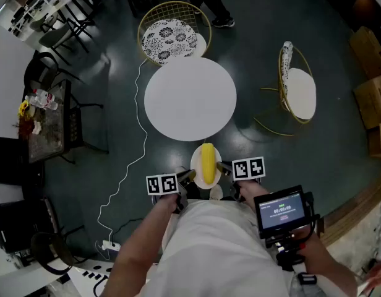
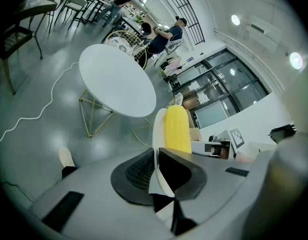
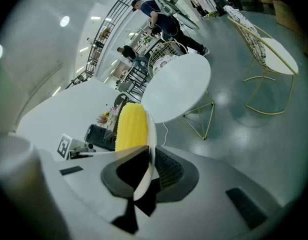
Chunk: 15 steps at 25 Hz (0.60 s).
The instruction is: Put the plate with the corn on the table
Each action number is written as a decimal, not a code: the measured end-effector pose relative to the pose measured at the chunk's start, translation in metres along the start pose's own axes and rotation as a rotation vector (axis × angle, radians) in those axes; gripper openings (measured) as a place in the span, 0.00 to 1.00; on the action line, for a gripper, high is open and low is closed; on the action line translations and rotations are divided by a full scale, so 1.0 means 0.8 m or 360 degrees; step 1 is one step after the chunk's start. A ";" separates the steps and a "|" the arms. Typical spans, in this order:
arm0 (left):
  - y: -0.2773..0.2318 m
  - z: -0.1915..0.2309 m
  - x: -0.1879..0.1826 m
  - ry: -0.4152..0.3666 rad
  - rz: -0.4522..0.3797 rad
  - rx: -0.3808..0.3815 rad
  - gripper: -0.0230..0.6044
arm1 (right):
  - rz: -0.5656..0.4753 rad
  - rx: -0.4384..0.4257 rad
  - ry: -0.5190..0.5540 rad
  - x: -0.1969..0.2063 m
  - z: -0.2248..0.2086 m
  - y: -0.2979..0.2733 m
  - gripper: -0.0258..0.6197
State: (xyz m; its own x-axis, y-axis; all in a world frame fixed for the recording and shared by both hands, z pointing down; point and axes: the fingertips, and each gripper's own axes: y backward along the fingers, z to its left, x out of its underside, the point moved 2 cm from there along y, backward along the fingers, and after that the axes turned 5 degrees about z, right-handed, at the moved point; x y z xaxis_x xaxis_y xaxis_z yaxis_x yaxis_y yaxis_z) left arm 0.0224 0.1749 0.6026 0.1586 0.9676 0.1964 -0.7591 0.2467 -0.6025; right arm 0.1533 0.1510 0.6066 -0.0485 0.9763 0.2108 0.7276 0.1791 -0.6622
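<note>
A white plate with a yellow corn cob on it hangs in the air in front of me, just short of the round white table. My left gripper is shut on the plate's left rim and my right gripper is shut on its right rim. In both gripper views the corn lies along the plate beyond the jaws, and the table top lies farther off.
A gold wire chair with a patterned cushion stands behind the table, another gold chair to its right. A white cable runs over the floor at left. A dark side table stands far left. People are in the background.
</note>
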 end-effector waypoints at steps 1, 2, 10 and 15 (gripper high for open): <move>0.003 -0.007 0.011 -0.0004 -0.0003 0.0009 0.10 | -0.0006 -0.0007 0.0004 0.010 0.002 0.007 0.12; 0.007 -0.013 0.021 -0.0009 -0.0006 0.0018 0.09 | -0.0011 -0.0013 0.0009 0.020 0.004 0.013 0.12; 0.028 -0.031 0.084 -0.0036 -0.0051 0.0040 0.09 | -0.0037 -0.0023 0.0050 0.079 0.026 0.046 0.12; 0.043 -0.035 0.099 -0.0045 -0.0079 0.0062 0.09 | -0.0067 -0.0054 0.0029 0.095 0.039 0.051 0.12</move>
State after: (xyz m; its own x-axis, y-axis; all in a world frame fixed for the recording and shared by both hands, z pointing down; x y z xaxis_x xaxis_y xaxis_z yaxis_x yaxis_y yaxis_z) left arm 0.0262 0.2617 0.5756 0.1789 0.9522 0.2475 -0.7748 0.2914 -0.5610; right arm 0.1577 0.2367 0.5730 -0.0674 0.9656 0.2512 0.7478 0.2155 -0.6279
